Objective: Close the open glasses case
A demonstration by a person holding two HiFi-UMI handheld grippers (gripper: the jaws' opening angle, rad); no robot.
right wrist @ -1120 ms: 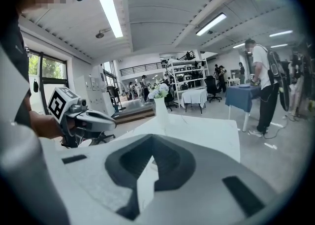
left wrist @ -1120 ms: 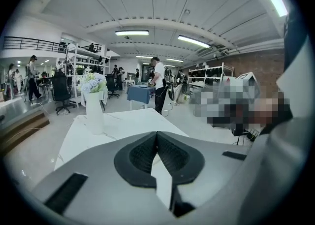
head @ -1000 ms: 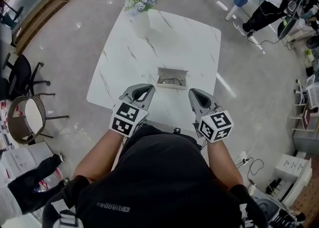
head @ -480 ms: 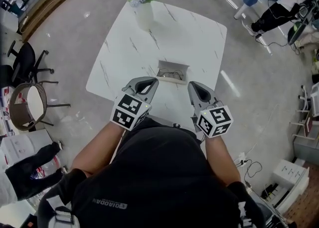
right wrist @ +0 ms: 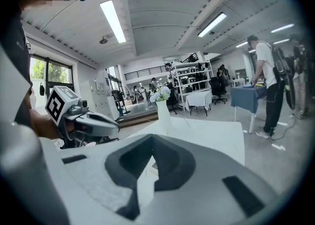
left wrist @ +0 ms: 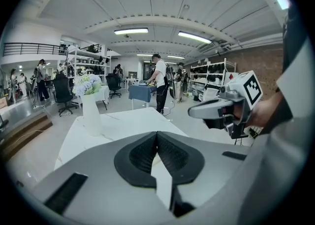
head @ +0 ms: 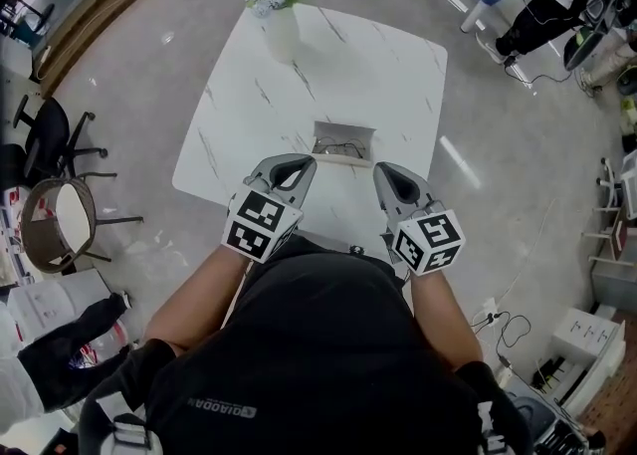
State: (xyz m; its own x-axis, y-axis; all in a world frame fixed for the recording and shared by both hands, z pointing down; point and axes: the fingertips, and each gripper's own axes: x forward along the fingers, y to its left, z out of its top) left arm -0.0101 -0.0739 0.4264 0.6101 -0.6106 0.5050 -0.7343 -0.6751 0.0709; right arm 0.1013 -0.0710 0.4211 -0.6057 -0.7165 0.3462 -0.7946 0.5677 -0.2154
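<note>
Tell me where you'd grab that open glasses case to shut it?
Probably the pale strip along its near edge, which looks like the lid's free edge, though it's too small to be sure; come from above on the near side. The case lies open side up, long side facing the person, beyond the shut left gripper and right gripper.

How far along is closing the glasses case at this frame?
Nothing is done yet: the glasses case lies open on the table. Nothing in hand: the left gripper and right gripper hover short of it, jaws together and empty. Left: reach it and shut the lid.
</note>
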